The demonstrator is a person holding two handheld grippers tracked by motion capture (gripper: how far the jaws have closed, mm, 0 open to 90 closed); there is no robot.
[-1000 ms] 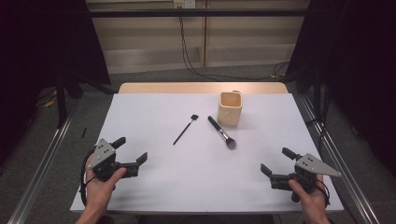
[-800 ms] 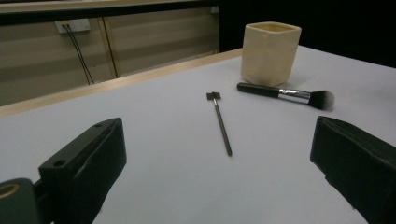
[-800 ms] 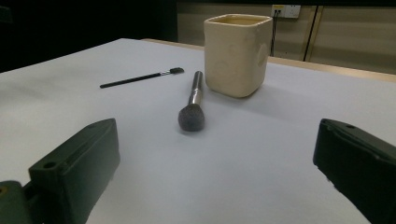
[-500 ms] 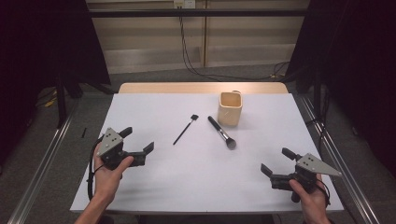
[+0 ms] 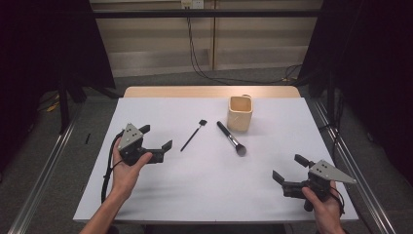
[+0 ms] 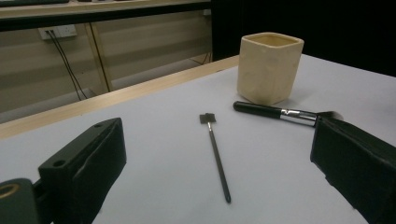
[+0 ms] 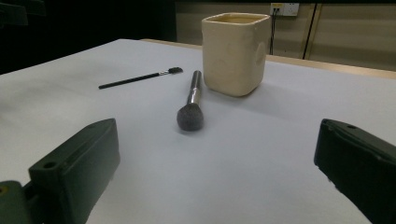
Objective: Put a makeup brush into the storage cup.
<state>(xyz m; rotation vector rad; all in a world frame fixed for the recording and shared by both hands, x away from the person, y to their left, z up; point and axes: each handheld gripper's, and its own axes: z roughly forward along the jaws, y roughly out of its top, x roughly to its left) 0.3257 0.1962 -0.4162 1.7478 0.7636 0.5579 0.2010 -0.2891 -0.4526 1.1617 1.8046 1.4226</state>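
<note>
Thin black brush [image 5: 193,135] lies flat on the white tabletop [image 5: 204,195], a little to the left of the cream cup [image 5: 240,113], its small flat head pointing toward the cup's side. Between it and the cup, just in front of the cup, lies a thicker powder brush [image 5: 231,138]. Left gripper [image 5: 157,143] hovers near the thin brush's handle end, jaws spread wide, holding nothing. Right gripper [image 5: 287,169], well apart from the cup toward the near right, is also wide and empty.
</note>
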